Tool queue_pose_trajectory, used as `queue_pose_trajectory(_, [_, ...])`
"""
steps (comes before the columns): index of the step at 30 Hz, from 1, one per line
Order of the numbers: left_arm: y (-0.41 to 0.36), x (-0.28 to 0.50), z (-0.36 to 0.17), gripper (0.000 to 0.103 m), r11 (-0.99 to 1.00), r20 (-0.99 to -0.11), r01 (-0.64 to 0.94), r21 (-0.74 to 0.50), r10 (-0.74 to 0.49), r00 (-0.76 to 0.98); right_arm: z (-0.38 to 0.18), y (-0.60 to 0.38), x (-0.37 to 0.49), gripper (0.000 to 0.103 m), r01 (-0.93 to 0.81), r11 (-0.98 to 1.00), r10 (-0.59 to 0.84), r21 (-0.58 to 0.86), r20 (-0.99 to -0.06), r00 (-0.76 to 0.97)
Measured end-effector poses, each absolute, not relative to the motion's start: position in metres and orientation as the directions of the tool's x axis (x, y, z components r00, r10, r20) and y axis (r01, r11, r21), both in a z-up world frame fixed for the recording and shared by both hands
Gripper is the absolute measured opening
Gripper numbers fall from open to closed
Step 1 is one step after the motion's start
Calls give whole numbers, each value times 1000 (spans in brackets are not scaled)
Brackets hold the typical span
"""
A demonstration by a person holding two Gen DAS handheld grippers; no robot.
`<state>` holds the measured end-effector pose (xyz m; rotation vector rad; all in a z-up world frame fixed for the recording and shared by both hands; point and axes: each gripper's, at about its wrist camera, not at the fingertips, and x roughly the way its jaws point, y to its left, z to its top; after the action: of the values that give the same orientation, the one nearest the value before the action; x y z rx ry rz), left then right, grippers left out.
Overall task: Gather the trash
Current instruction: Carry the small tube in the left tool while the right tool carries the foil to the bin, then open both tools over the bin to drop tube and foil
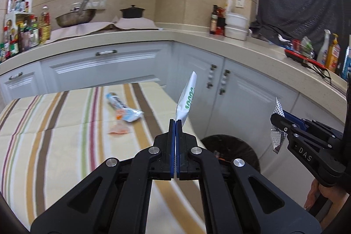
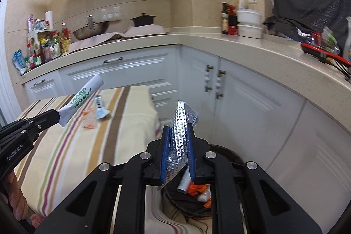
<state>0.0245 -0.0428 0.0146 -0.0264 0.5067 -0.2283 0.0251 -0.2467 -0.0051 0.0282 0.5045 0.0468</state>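
My left gripper (image 1: 175, 122) is shut on a white sachet with green print (image 1: 186, 100), which sticks up past the fingertips; the same sachet (image 2: 82, 98) shows at the left of the right wrist view. My right gripper (image 2: 178, 131) is shut on a crinkled silver foil wrapper (image 2: 179, 137), seen too at the right in the left wrist view as the foil wrapper (image 1: 276, 122). Below both grippers stands a dark round trash bin (image 2: 197, 199) with orange and white scraps inside. A blue-and-white wrapper (image 1: 124, 108) and an orange scrap (image 1: 118, 129) lie on the striped tablecloth (image 1: 54, 124).
White cabinet doors (image 1: 241, 98) and a beige L-shaped countertop (image 1: 197, 36) run behind the bin. Bottles, a steel bowl (image 1: 75, 18), a black pot (image 1: 132, 12) and white containers stand on the counter. A person's hand (image 1: 316, 196) grips the right tool.
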Motion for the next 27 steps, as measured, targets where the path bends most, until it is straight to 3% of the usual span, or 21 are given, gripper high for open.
queue_pose_trajectory(11, [-129,50,-17,0,943,-527,328,-51,-304,794,-31,-302,35,16,71,994,-22,78,-508,861])
queue_pose_trajectory(21, [-175,82,-46,0,936,-563,351,-25,-304,769,-59,-324,61,16,90,991,-26,98,-519,854])
queue_pose_trajectory(22, [-178,86,-49,0,935,-570,354,-23,-303,763,-63,-326,64,21,93,991,-29,99,-514,857])
queue_pose_trajectory(24, [-186,95,-58,5,935,-594,356,-9,-291,750,-71,-332,73,44,103,989,-36,102,-519,854])
queue_pose_trajectory(25, [-189,99,-62,15,935,-607,353,-1,-281,743,-75,-335,76,54,120,988,-51,100,-519,853])
queue_pose_trajectory(26, [-190,102,-65,30,936,-626,353,-10,-281,727,-78,-337,79,55,130,986,-59,101,-523,851])
queue_pose_trajectory(27, [-190,104,-67,36,936,-634,352,-26,-288,718,-82,-340,82,55,136,985,-58,108,-535,843])
